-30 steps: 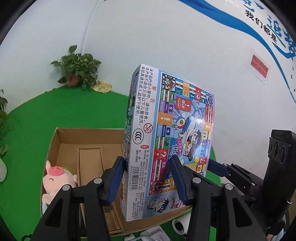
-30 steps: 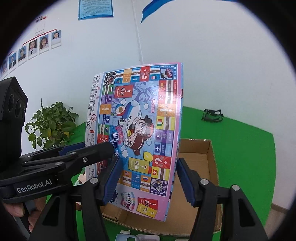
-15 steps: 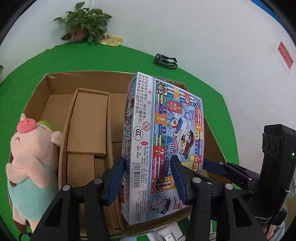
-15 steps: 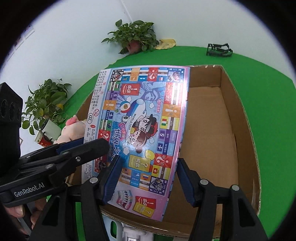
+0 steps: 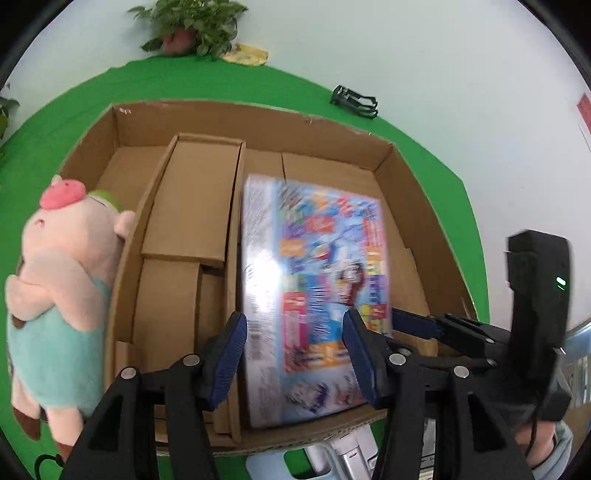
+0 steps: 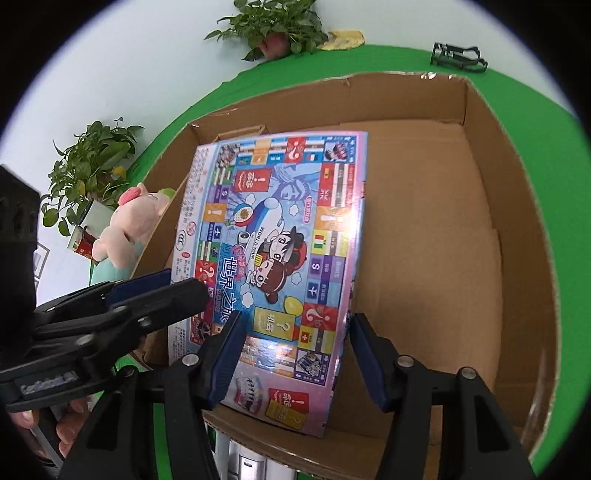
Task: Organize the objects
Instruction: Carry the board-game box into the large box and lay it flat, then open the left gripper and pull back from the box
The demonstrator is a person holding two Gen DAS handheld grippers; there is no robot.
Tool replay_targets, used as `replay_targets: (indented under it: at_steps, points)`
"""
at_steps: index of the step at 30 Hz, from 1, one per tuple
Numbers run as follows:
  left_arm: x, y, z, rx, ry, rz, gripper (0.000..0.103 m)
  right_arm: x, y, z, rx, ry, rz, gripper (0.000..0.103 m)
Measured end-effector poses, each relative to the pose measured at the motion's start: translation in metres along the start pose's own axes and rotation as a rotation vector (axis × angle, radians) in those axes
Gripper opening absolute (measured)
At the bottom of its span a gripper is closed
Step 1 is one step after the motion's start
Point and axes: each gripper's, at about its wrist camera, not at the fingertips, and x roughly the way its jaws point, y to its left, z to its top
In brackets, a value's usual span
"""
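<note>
The colourful board game box (image 5: 314, 295) (image 6: 273, 258) leans low inside the open cardboard carton (image 5: 258, 110) (image 6: 480, 147), face up, its lower end near the front wall. My left gripper (image 5: 293, 321) straddles the box's near left corner and its jaws are opening. The box is blurred between them and looks loose. My right gripper (image 6: 297, 319) is shut across the box's thickness at its near right edge, one pad on the printed face and the other behind it. Both grippers point steeply down into the carton.
A pink pig plush (image 5: 66, 258) (image 6: 122, 229) leans on the outside of the carton's left wall. Flat cardboard inserts (image 5: 195, 199) fill the carton's left half. Potted plants (image 5: 188, 22) (image 6: 88, 166) and a black clip (image 5: 354, 101) stand on the green cloth behind. A white object (image 5: 332, 454) lies below the front wall.
Both grippers have come down with the box, from upright above the carton to low inside it. The box has tipped back towards flat and is now blurred in the left wrist view.
</note>
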Motion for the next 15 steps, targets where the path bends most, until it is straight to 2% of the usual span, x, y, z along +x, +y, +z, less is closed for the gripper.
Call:
replay_targets:
  at_steps: [3, 6, 7, 8, 9, 13, 15]
  points:
    - [-0.01, 0.007, -0.002, 0.024, -0.033, 0.004, 0.054, 0.005, -0.004, 0.004, 0.012, 0.039, 0.037, 0.058]
    - [-0.012, 0.01, -0.012, 0.053, -0.023, 0.054, 0.057, 0.006, -0.009, 0.006, 0.03, 0.043, 0.034, 0.058]
    - [-0.009, 0.013, -0.016, 0.051, -0.009, 0.062, 0.057, 0.008, -0.011, 0.007, 0.033, 0.048, 0.019, 0.056]
    - [-0.008, 0.02, -0.014, 0.045, 0.005, 0.062, 0.057, 0.009, -0.014, 0.007, 0.034, 0.051, 0.011, 0.046]
    - [-0.006, 0.026, -0.017, 0.034, 0.019, 0.058, 0.057, 0.012, -0.014, 0.007, 0.033, 0.059, -0.002, 0.042]
    - [-0.003, 0.039, -0.033, -0.022, 0.066, 0.002, 0.057, 0.014, -0.007, 0.008, -0.003, 0.061, -0.016, 0.041]
    - [-0.01, 0.031, -0.041, -0.021, 0.052, 0.0, 0.057, 0.015, -0.003, 0.009, -0.027, 0.063, -0.029, 0.041]
